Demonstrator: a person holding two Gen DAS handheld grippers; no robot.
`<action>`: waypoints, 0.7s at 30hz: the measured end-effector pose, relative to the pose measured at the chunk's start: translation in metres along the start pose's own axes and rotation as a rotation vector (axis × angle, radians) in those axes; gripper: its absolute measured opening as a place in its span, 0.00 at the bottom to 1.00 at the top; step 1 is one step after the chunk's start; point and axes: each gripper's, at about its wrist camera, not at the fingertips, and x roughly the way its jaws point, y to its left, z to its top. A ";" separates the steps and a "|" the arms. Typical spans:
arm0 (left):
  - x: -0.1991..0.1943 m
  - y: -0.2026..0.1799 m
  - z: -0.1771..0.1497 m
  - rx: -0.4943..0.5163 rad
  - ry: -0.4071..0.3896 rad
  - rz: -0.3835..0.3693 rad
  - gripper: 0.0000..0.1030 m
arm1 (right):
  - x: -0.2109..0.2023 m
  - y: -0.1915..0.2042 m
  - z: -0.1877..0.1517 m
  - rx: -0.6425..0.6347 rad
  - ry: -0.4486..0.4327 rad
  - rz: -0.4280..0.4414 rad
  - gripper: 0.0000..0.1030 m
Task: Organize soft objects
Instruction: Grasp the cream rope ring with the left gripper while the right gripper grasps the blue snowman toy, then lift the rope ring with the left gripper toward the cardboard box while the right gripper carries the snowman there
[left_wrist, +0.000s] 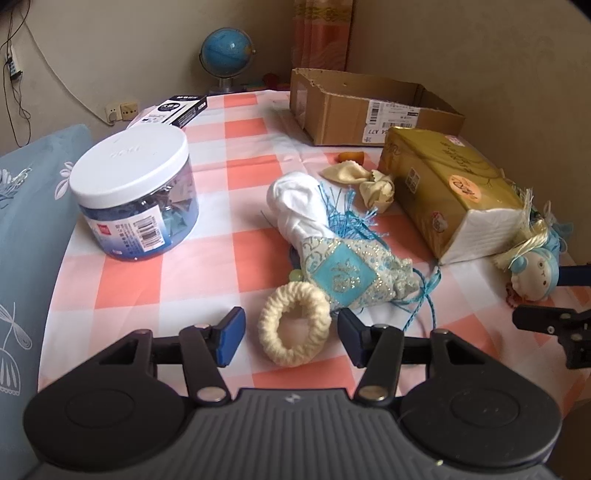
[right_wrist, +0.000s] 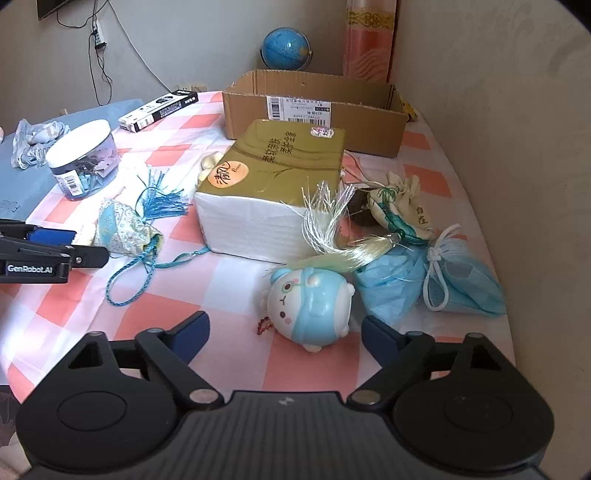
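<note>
Lying on the checkered tabletop (left_wrist: 251, 122), a cream knitted ring (left_wrist: 293, 323) sits between the spread fingers of the left tool (left_wrist: 291, 334), touching a blue pouch (left_wrist: 351, 275). The right tool (right_wrist: 282, 334), also released, frames a round doll (right_wrist: 308, 308); a tissue pack (right_wrist: 273, 188) stands before the cardboard box (right_wrist: 314, 107).

Cream knitted ring (left_wrist: 293, 325) is lying flat on the checked cloth, touching the blue-and-cream patterned pouch (left_wrist: 354, 275), whose blue cord is trailing toward the near edge. White sock (left_wrist: 295, 206) is lying rolled just behind the pouch, blue tassel (left_wrist: 347, 216) spreading over it. Cream cloth scrap (left_wrist: 360, 181) is sitting crumpled beside the sock. Round blue-and-white doll (right_wrist: 310, 308) is lying on its side, pale blond hair streaming behind. Blue mask bundle (right_wrist: 432, 280), tied with white string, is sitting just beside the doll; cream embroidered pouch (right_wrist: 400, 208) is resting behind the bundle.
</note>
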 end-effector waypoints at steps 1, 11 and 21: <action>0.001 0.000 0.001 -0.001 0.000 -0.001 0.51 | 0.002 0.000 0.001 0.001 0.004 -0.001 0.87; 0.002 0.000 0.003 0.005 0.005 -0.009 0.40 | 0.016 -0.003 0.007 0.006 0.025 -0.030 0.69; -0.007 -0.002 0.004 0.035 0.011 -0.002 0.33 | 0.017 -0.001 0.009 -0.005 0.030 -0.069 0.57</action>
